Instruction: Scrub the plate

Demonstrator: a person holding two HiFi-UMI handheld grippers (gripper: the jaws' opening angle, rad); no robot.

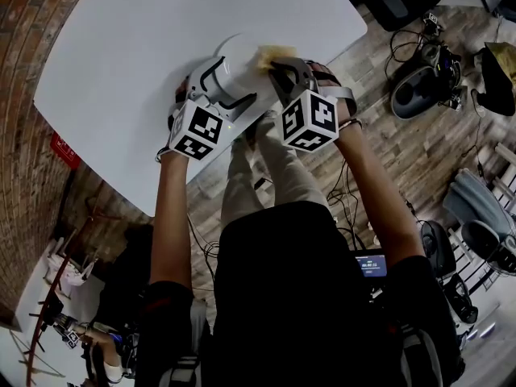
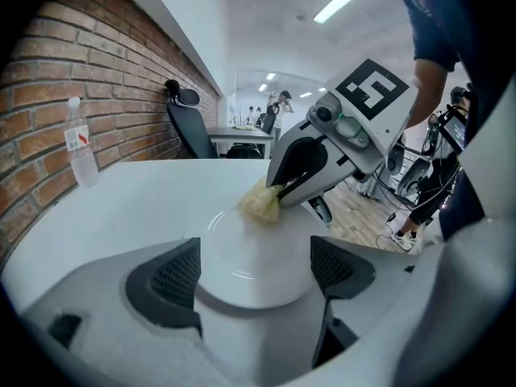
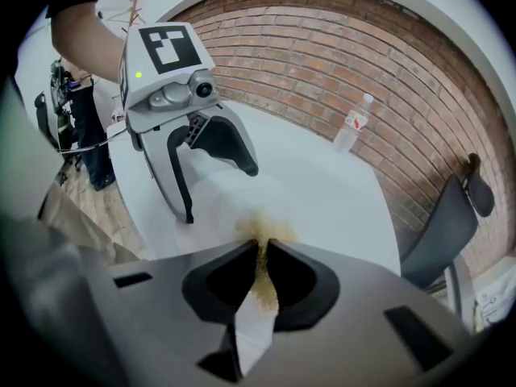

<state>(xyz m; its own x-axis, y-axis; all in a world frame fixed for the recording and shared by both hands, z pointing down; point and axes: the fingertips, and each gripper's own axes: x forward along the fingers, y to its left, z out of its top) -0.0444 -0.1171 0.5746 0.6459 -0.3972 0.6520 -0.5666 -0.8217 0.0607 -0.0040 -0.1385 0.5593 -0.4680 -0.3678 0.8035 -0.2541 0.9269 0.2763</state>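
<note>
A white plate [image 1: 240,58] lies on the white table [image 1: 145,47] near its front edge. My left gripper [image 1: 228,76] straddles it: in the left gripper view the plate [image 2: 251,252] fills the gap between the two dark pads [image 2: 173,276], its rim touching both. My right gripper [image 1: 276,63] is shut on a yellow scrubbing sponge [image 1: 272,54]. In the left gripper view the sponge [image 2: 260,202] rests on the plate's far rim under the right gripper [image 2: 284,190]. In the right gripper view the sponge [image 3: 269,234] pokes out from the right gripper [image 3: 262,268], with the left gripper [image 3: 219,192] beyond.
A plastic water bottle [image 2: 81,147] stands at the table's far side by the brick wall [image 3: 339,47]. A black office chair [image 3: 453,216] sits past the table's end. Cables and equipment [image 1: 427,79] lie on the wooden floor to the right.
</note>
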